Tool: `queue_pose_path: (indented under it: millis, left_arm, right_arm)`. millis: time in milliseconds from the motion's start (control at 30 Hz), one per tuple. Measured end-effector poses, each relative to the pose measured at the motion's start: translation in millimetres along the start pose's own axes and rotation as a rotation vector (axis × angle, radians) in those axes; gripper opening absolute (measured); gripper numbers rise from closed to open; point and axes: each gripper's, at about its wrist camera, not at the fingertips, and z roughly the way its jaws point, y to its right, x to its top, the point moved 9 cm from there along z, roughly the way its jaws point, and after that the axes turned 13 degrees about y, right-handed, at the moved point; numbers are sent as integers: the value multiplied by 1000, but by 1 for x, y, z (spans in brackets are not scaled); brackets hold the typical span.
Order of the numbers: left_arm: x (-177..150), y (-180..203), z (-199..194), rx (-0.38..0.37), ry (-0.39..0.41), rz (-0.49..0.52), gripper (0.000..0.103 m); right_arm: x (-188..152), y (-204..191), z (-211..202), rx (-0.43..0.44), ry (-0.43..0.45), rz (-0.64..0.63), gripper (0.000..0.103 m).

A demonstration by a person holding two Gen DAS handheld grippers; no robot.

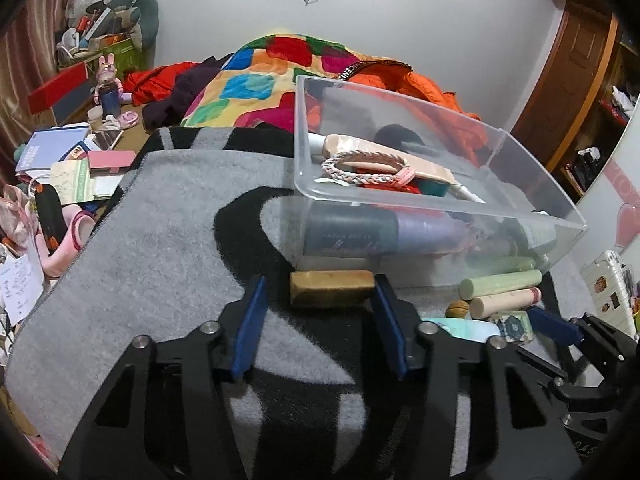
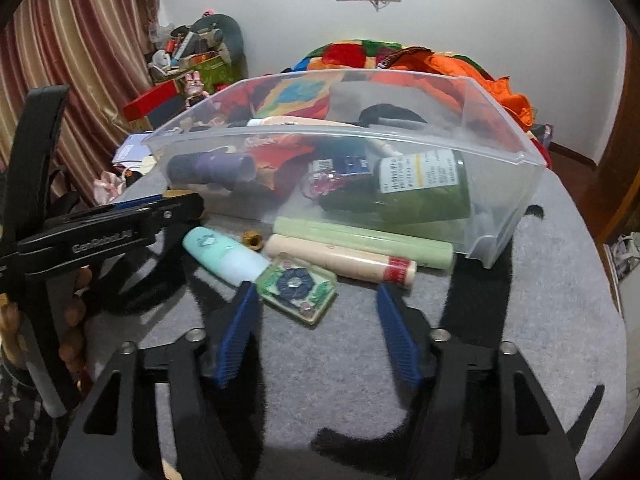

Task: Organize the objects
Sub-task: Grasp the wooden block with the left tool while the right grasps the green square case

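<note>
While the left wrist view looks down over a grey and black blanket [image 1: 132,240], the left gripper [image 1: 320,300] has its blue jaws set around a small brown block [image 1: 331,287]. The right-hand pad touches the block's end; on the other side a gap shows between pad and block, so the block sits between partly parted jaws and is not clamped. Just behind the block stands a clear plastic bin [image 1: 440,216] with a braided hair band [image 1: 360,166], a purple tube [image 1: 424,234] and other small things inside. To the right of the block, beside the bin's front wall, lie a green stick [image 1: 500,282], a cream stick [image 1: 504,302] and a walnut [image 1: 457,309].

From the right wrist view, the right gripper [image 2: 316,308] hovers with its jaws partly parted and nothing pressed between them. A flat green case with a blue flower [image 2: 298,286] lies just ahead of the left-hand pad, overlapping a mint tube [image 2: 222,254]. The cream stick [image 2: 340,260] and green stick [image 2: 360,238] rest against the bin [image 2: 500,216], which also holds a green bottle [image 2: 424,188]. At the left edge the left gripper's black frame [image 2: 100,236] reaches in.
</note>
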Motion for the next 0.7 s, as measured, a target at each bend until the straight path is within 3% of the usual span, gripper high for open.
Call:
queue_pose_path:
  millis: [100,467,567,633,700]
  left_arm:
    - [-1,5,-2,-10,6,13,41]
    - [-3,5,-13,-16,15,8,40]
    - [-4,6,-18,-24,16,7,40]
    - [-5,7,-20,-27,17,8,40]
    - [-4,8,-22,-29,19,6,40]
  right_arm:
    - [-2,-8,-2,28,-3,-10,35]
    - [-7,4,-10,23,-14,20,13]
    - [-7,4,-12,13,-17,9,13]
    - [-6,2,-12,6,-21,2,18]
    - [-6,-2,-11,19,-29,7,47]
